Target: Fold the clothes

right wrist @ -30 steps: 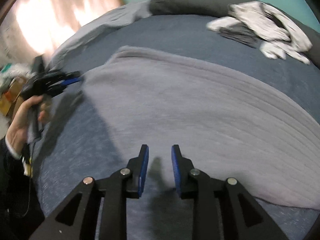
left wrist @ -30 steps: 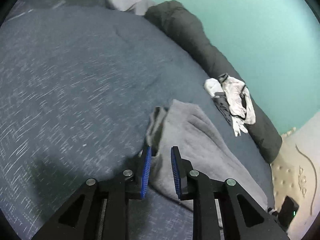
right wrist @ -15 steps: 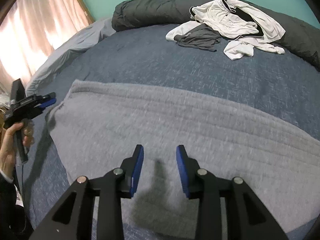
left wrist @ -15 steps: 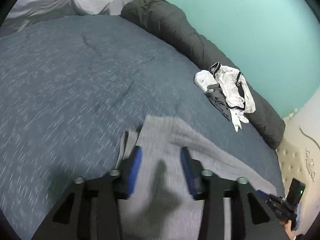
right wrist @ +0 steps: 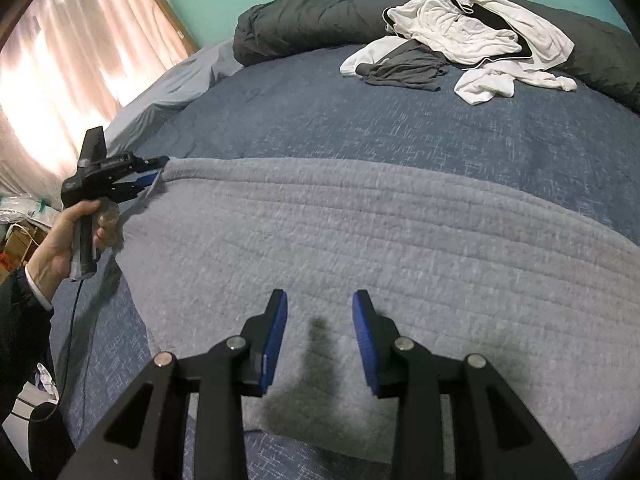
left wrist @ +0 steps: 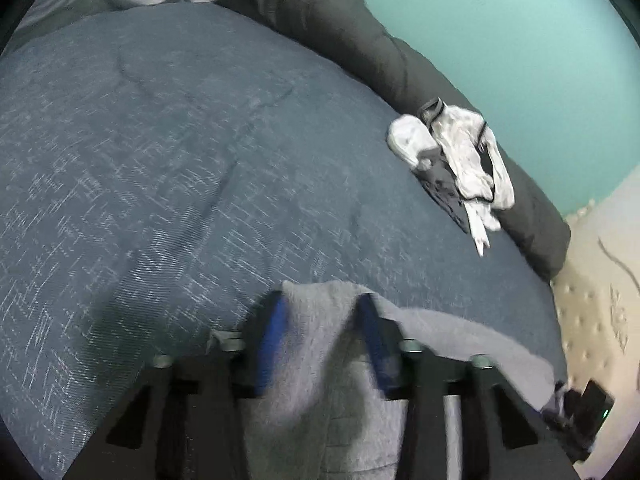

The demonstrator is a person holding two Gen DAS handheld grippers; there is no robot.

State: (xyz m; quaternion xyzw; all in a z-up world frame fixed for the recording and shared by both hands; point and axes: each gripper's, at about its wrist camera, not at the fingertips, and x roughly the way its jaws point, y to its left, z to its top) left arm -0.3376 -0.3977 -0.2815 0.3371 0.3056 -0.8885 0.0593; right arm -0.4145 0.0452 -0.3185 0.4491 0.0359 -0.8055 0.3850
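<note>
A grey garment (right wrist: 360, 240) lies spread flat on a blue bedspread (right wrist: 440, 128), its ribbed surface running in long curved ridges from left to right. Right wrist view: the right gripper (right wrist: 320, 336) hovers above the near part of the garment with its blue-padded fingers (right wrist: 276, 332) set apart and nothing between them; its shadow falls on the cloth just below. At the left edge of this view a hand (right wrist: 64, 240) holds the left gripper (right wrist: 150, 178), whose tips meet the garment's far left corner.

Left wrist view: the left gripper (left wrist: 324, 344) appears motion-blurred, its two blue pads spread to either side of a raised fold of the grey garment (left wrist: 320, 380). The pads stand apart; whether they press the cloth cannot be told through the blur. The garment extends from this corner toward the right, where the right gripper (left wrist: 576, 412) shows as a dark shape at the frame edge.

Beyond the garment, a pile of white and dark clothes (right wrist: 460, 44) rests partly on the bedspread and partly against a rolled dark duvet (right wrist: 304, 24) that runs along a teal wall (left wrist: 520, 32). A grey sheet (right wrist: 168, 88) covers the far end of the bed beside pale curtains (right wrist: 60, 68). A cream headboard (left wrist: 600, 300) appears at the right of the left wrist view.
</note>
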